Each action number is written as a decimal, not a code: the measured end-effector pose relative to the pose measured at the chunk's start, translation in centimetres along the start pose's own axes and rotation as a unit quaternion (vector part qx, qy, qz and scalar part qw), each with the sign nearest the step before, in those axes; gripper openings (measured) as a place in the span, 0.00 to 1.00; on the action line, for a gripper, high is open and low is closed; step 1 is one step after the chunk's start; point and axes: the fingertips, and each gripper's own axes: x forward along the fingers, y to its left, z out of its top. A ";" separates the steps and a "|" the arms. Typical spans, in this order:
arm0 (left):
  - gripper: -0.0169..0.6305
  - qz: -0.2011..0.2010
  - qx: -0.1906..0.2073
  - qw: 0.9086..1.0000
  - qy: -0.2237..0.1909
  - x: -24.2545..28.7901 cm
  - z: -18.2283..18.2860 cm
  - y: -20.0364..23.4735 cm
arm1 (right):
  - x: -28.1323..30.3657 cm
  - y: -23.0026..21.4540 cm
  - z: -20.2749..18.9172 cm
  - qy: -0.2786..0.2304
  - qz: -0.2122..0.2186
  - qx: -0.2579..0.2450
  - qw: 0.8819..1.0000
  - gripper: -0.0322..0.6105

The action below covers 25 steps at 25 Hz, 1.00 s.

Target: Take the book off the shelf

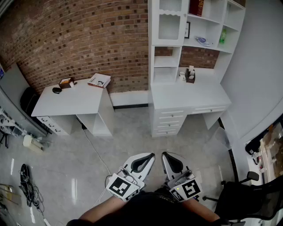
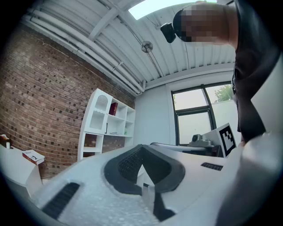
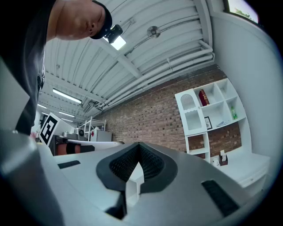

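A dark red book (image 1: 196, 7) stands upright in the top compartment of the white shelf unit (image 1: 170, 42) against the brick wall. It also shows small and far off as the red book (image 2: 113, 108) in the left gripper view and the red book (image 3: 203, 97) in the right gripper view. My left gripper (image 1: 149, 156) and right gripper (image 1: 165, 155) are held low, close to my body, side by side over the floor and far from the shelf. Both are shut with nothing between the jaws: the left gripper (image 2: 142, 149) and the right gripper (image 3: 139, 147) each show their tips meeting.
A white desk with drawers (image 1: 190, 95) stands under the shelf unit, with a small holder (image 1: 190, 74) on it. A second white table (image 1: 68, 100) at the left carries a book (image 1: 99, 80) and a box (image 1: 66, 82). A black office chair (image 1: 247, 194) is at the lower right.
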 end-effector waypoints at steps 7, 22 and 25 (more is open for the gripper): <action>0.03 -0.024 -0.005 1.000 0.000 7.5 -1.4 -1.2 | -1.6 -7.3 0.0 -0.006 -0.019 0.002 1.000 0.07; 0.03 -0.112 -0.032 0.993 0.004 27.7 -4.5 -10.4 | -10.4 -26.6 2.8 -0.027 -0.087 0.000 0.996 0.07; 0.03 -0.129 -0.031 0.991 0.008 29.5 -5.1 -12.1 | -12.4 -28.1 2.5 -0.022 -0.107 -0.003 0.994 0.07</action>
